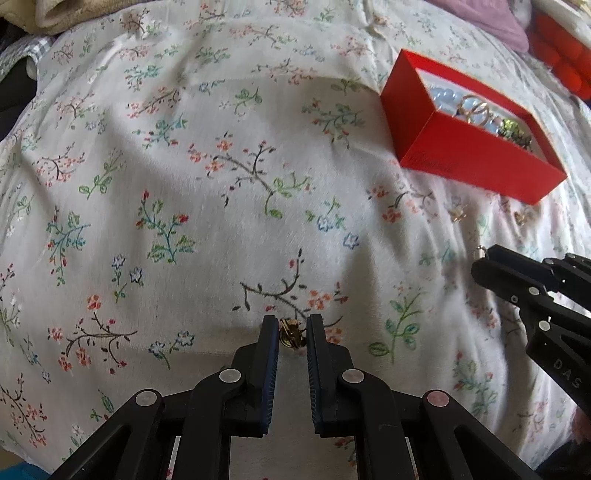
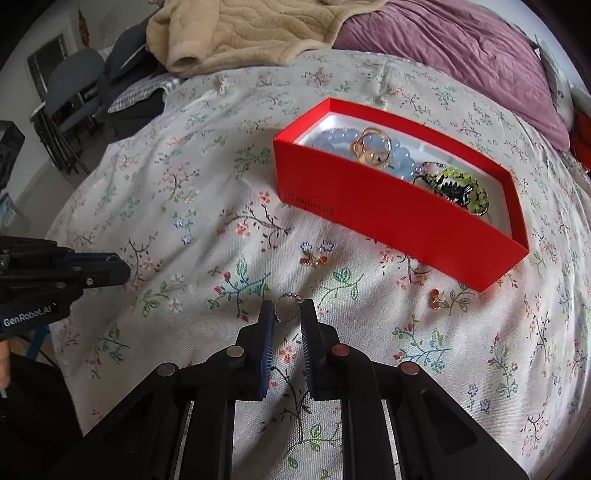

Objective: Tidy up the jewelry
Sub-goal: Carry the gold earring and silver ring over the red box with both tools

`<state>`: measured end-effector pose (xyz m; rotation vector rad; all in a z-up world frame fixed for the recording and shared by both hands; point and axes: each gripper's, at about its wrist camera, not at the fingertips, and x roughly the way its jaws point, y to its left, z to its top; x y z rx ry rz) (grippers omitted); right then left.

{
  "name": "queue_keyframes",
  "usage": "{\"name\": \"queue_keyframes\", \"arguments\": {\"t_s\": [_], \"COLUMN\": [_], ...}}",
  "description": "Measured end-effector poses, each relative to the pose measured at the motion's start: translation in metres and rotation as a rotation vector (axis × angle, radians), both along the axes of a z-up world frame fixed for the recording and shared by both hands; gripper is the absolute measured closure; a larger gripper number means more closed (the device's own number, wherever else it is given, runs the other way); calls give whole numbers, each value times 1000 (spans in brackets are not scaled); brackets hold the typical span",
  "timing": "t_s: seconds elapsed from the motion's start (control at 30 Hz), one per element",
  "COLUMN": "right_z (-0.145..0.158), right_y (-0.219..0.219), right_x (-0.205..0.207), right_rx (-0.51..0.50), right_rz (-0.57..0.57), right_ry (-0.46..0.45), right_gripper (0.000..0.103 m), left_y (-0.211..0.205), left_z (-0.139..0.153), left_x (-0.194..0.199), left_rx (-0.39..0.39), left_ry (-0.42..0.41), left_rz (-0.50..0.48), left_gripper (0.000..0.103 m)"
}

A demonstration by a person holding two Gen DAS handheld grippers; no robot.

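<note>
A red box (image 2: 391, 214) lies on the floral bedspread and holds a blue bead bracelet (image 2: 332, 142), gold rings (image 2: 371, 147) and a green and black piece (image 2: 458, 188); it also shows in the left wrist view (image 1: 469, 162). My left gripper (image 1: 291, 332) is shut on a small gold earring (image 1: 291, 332) just above the cloth. My right gripper (image 2: 288, 312) is shut on a thin silver ring (image 2: 287, 309); it appears in the left wrist view (image 1: 484, 258). Two loose earrings (image 2: 314, 258) (image 2: 436, 297) lie on the cloth in front of the box.
A beige blanket (image 2: 236, 33) and a purple duvet (image 2: 454, 48) lie at the far end of the bed. A chair (image 2: 70, 85) with dark clothes stands beyond the bed's left edge. Red-orange fabric (image 1: 561, 55) lies behind the box.
</note>
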<state>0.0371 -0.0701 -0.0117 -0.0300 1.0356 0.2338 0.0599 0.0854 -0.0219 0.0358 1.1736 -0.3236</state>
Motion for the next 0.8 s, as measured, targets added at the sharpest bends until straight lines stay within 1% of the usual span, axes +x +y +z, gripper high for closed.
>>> {"name": "queue_keyframes", "arguments": {"t_s": [0.3,0.53,0.8], "right_z": [22,45,68], "right_y": [-8,-22,-45], "right_x": [5,11,23], "right_rx": [35,59,54], "right_rz": [-23,-52,-93], "right_ry": [6,-18,-42], "right_gripper": [88,88,87], "left_y": [-10,-25,-47], "left_z": [21,34,49], "left_x": [8,14,21], "left_rx": [-42,-70,-94], "left_ry": [-38,-56,-79], "left_rz": [7,4,2], "left_gripper": [93,93,93]}}
